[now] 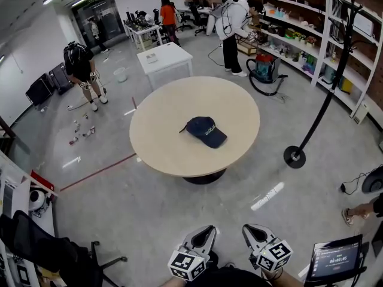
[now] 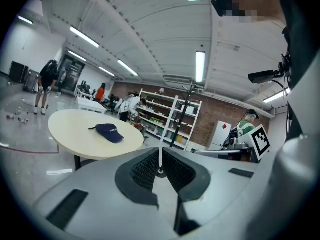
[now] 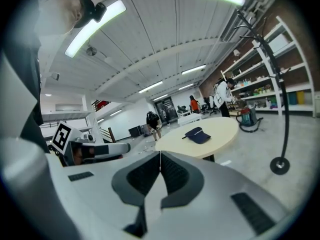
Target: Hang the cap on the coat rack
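A dark blue cap (image 1: 205, 130) lies near the middle of the round beige table (image 1: 161, 118), brim toward the near right. It also shows as the cap (image 2: 110, 132) and the cap (image 3: 198, 134) in the two gripper views. The black coat rack (image 1: 326, 100) stands on the floor to the table's right, its round base (image 1: 294, 156) near the table's edge. My left gripper (image 1: 206, 232) and right gripper (image 1: 251, 231) sit side by side at the bottom edge, well short of the table. Both are shut with nothing between the jaws.
A white square table (image 1: 165, 58) stands beyond the round one. White shelving (image 1: 311, 40) lines the right wall, with a vacuum cleaner (image 1: 263, 69) before it. Several people stand at the back and left. A tablet on a stand (image 1: 335, 260) is at the bottom right; a black chair (image 1: 42, 250) bottom left.
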`<state>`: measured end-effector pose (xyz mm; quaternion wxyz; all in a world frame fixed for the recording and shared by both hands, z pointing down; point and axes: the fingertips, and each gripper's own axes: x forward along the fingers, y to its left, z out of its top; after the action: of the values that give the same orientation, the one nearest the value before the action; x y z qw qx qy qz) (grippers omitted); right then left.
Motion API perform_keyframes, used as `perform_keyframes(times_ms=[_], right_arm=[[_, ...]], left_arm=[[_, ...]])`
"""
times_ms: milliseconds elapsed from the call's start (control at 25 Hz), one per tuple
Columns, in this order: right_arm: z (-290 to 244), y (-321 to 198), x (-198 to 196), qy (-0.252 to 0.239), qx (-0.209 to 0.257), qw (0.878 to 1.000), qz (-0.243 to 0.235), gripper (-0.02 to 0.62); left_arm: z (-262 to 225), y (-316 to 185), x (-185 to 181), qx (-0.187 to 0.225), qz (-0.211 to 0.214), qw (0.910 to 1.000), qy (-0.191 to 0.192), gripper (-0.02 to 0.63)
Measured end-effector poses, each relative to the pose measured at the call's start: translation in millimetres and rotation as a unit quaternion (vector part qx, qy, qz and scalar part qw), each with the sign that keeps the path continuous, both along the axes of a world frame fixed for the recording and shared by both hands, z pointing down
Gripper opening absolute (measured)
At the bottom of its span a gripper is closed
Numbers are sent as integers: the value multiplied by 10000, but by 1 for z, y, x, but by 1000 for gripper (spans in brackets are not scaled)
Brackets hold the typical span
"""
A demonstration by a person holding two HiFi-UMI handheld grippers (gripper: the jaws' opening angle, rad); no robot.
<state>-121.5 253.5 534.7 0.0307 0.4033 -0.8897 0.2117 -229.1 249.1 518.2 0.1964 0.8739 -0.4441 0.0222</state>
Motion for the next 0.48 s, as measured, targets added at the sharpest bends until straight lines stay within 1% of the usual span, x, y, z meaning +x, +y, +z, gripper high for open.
perform_keyframes(times_ms=[280, 480], right_arm=[[-3, -56, -24, 82, -9, 10000, 46, 5], [-4, -85, -37, 179, -38, 9998, 116, 5]], left_arm=[[-1, -57, -23, 0, 36, 9999, 113, 8], [0, -88, -39, -21, 58, 9998, 193, 8]])
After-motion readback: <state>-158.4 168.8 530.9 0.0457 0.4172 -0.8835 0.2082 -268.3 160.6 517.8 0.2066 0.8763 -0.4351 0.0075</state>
